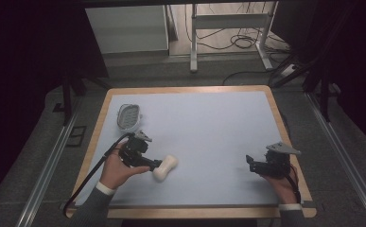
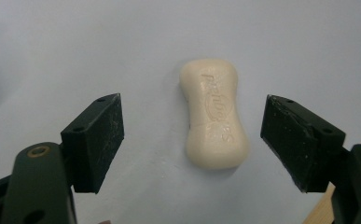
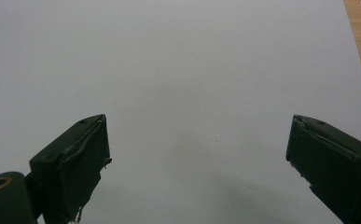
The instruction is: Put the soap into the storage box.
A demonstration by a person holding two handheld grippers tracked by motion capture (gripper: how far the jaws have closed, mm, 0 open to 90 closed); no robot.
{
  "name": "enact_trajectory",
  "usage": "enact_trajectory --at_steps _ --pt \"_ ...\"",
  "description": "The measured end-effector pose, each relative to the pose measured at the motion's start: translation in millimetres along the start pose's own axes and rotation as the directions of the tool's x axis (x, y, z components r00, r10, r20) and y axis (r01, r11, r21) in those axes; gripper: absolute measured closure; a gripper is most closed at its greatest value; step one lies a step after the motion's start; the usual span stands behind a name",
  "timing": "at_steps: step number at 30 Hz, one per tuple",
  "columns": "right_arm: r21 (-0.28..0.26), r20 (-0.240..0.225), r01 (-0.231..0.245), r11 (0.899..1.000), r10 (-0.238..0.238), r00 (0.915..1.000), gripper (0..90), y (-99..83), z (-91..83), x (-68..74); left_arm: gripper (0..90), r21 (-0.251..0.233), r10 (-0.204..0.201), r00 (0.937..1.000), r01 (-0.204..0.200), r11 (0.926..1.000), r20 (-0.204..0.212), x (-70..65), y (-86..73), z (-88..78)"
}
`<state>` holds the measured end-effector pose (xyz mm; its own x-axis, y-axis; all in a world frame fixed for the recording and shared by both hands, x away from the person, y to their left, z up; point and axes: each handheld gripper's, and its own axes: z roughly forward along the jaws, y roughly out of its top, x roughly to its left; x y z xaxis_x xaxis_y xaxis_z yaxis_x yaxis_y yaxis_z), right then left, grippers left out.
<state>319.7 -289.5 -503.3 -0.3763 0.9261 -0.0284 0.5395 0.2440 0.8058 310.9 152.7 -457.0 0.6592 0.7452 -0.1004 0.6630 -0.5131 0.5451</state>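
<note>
The left tongs (image 2: 192, 140) are spread wide, their two black jaws rising from the bottom corners of the left gripper view with a clear gap on each side of the soap (image 2: 214, 119). The soap, a cream-coloured bar pinched in at the waist and stamped with raised letters, lies flat on the pale blue mat (image 2: 122, 46) between the jaws and slightly beyond their tips, nearer the right-hand jaw, touching neither. In the high view the left tongs (image 1: 156, 165) sit at the lower left of the frame, pointing right at the soap (image 1: 166, 168), which lies just in front of them.

The right tongs (image 3: 197, 154) are spread wide too, with only bare mat between the jaws. In the high view they (image 1: 250, 163) rest at the lower right, well apart from the soap.

A soap dish (image 1: 128, 116) sits on the mat at the upper left of the wooden-edged table (image 1: 190, 89).
</note>
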Motion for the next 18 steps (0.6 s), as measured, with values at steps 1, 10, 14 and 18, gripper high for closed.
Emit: enact_trajectory --at_steps 1,10,14,18 --pt "0.001 0.000 0.000 1.000 0.000 1.0000 5.8 -0.2 0.5 0.1 21.8 0.011 0.007 1.0000 -0.007 0.9999 0.005 -1.6 0.3 3.3" --pt "0.006 0.007 0.000 1.000 0.000 1.0000 5.8 -1.1 1.0 0.0 22.0 0.048 0.032 0.9994 -0.033 0.9983 0.008 -12.9 6.2 23.9" --pt "0.010 0.011 0.003 1.000 -0.003 0.9999 5.8 -1.4 1.6 0.3 22.2 0.068 0.043 0.9991 -0.043 0.9967 0.006 -16.7 9.1 32.7" --pt "0.014 0.010 0.008 1.000 -0.008 0.9999 5.8 -1.7 2.5 1.3 22.3 0.093 0.051 0.9987 -0.052 0.9943 0.006 -18.8 10.7 41.8"
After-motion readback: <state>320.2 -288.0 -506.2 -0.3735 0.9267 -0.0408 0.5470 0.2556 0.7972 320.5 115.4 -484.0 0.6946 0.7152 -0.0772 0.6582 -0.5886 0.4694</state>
